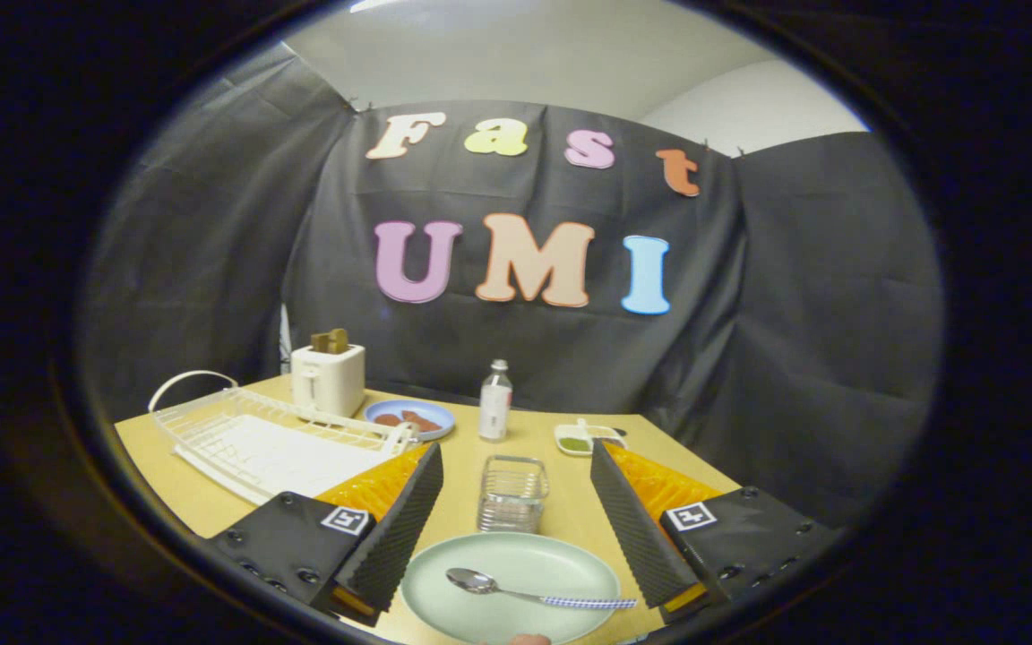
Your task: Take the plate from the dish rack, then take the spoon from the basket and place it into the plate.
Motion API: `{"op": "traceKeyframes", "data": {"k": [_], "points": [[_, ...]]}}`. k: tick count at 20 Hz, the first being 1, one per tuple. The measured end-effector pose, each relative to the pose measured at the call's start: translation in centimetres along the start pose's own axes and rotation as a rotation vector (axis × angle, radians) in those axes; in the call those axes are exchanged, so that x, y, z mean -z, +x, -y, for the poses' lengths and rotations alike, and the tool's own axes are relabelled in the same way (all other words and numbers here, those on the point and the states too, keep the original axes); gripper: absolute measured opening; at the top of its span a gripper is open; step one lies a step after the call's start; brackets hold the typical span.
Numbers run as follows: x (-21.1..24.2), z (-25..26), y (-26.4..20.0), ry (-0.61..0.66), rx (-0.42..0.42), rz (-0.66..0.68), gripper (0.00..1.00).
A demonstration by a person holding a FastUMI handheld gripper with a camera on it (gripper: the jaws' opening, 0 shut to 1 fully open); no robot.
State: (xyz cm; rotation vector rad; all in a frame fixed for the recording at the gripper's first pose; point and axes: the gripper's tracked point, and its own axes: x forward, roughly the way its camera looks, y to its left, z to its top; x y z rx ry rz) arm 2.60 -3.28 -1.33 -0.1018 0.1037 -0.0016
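Note:
A pale green plate (516, 587) lies flat on the wooden table between my fingers, close in. A metal spoon (534, 591) with a checked handle rests in the plate, bowl pointing left. My gripper (516, 528) is open, its fingers wide apart either side of the plate and touching nothing. Just beyond the plate stands a small wire basket (512, 493), which looks empty. The white dish rack (274, 439) sits on the table beyond the left finger, with no dishes in it.
A white toaster (328, 378) with bread stands behind the rack. A blue plate (410, 417) with food, a small bottle (495, 400) and a small white dish (583, 439) with green contents sit further back. A fingertip (529, 639) shows at the plate's near rim.

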Motion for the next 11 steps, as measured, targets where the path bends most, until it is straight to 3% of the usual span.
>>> {"op": "traceKeyframes", "data": {"k": [5,11], "points": [[3.0,0.4,-0.5,0.025,0.062,-0.065,1.00],[3.3,1.4,-1.4,0.042,0.132,-0.050,1.00]]}}
